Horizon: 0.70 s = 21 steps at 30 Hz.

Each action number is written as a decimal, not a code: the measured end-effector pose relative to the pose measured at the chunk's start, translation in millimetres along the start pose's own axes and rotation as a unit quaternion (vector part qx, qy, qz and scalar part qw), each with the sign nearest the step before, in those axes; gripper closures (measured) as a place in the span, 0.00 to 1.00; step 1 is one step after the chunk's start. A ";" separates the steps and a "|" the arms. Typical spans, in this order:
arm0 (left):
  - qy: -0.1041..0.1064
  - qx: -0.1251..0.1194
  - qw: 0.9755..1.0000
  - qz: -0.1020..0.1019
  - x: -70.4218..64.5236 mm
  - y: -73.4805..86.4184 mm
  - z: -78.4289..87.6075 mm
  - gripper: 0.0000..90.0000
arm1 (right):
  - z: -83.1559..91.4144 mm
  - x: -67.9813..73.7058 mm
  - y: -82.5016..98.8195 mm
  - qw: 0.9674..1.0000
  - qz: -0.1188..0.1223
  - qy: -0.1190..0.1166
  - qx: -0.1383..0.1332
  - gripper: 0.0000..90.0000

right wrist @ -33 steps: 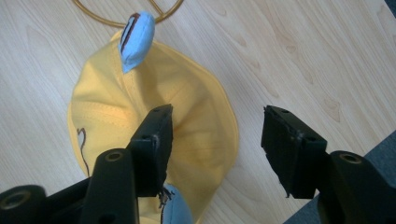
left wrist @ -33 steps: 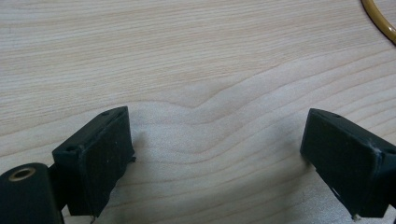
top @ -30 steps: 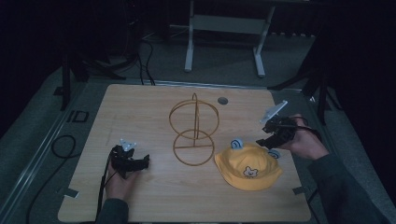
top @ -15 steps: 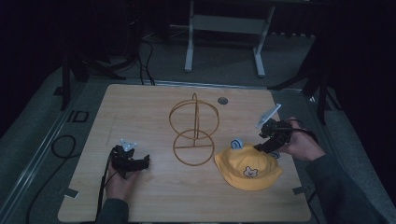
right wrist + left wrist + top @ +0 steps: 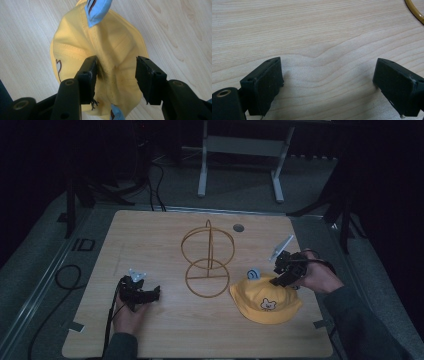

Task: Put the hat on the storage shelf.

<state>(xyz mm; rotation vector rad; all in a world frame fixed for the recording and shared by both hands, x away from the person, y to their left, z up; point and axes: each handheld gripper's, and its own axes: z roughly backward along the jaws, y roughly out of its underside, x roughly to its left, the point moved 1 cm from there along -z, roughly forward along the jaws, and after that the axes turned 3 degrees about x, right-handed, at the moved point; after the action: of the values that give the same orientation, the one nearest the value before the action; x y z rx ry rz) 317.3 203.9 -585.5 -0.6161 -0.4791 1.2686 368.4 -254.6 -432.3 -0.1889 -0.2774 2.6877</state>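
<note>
Right gripper view looks straight down on the yellow hat (image 5: 100, 55), and that is where the coming move is decided: the right gripper (image 5: 116, 75) hangs with its jaws spread, one to each side of a raised fold in the crown, the near jaw seeming to brush the cloth and the other just clear of it (whether either pad truly presses the fabric cannot be told). The fold runs between the jaws roughly along the gripper's own line of sight, from the blue ear (image 5: 97, 8) at the far edge of the hat toward the second blue scrap at the bottom of the picture, so closing would pinch across the fold, not along it. From the high view, the hat (image 5: 265, 302) lies flat on the wooden table (image 5: 150, 240), near the front right, just beside the base of the gold wire stand (image 5: 207, 262) and apart from it. The right gripper (image 5: 285, 270) sits at the hat's far right edge, plainly the nearer tool. The left gripper (image 5: 137, 292) rests well apart on the left side of the table, and its own view shows the jaws wide open over bare wood, holding nothing, a curve of the stand at the upper corner.
</note>
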 end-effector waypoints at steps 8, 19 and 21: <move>0.000 0.000 1.000 0.000 0.0 0.0 0.0 0.10 | -14.8 -2.7 -0.2 0.999 -0.007 -0.024 0.024 0.61; 0.000 0.000 1.000 0.000 0.0 0.0 0.0 0.10 | -18.2 -1.4 -8.9 0.998 0.003 -0.045 0.049 0.89; 0.000 0.000 1.000 0.000 0.0 0.0 0.0 0.10 | -17.8 -2.1 -9.3 0.998 0.005 -0.048 0.049 0.91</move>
<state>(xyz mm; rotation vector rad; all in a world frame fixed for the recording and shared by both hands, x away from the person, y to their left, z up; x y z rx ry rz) 317.4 203.9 -585.5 -0.6158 -0.4789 1.2685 377.1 -244.4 -447.3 -0.0306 -0.1728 2.7167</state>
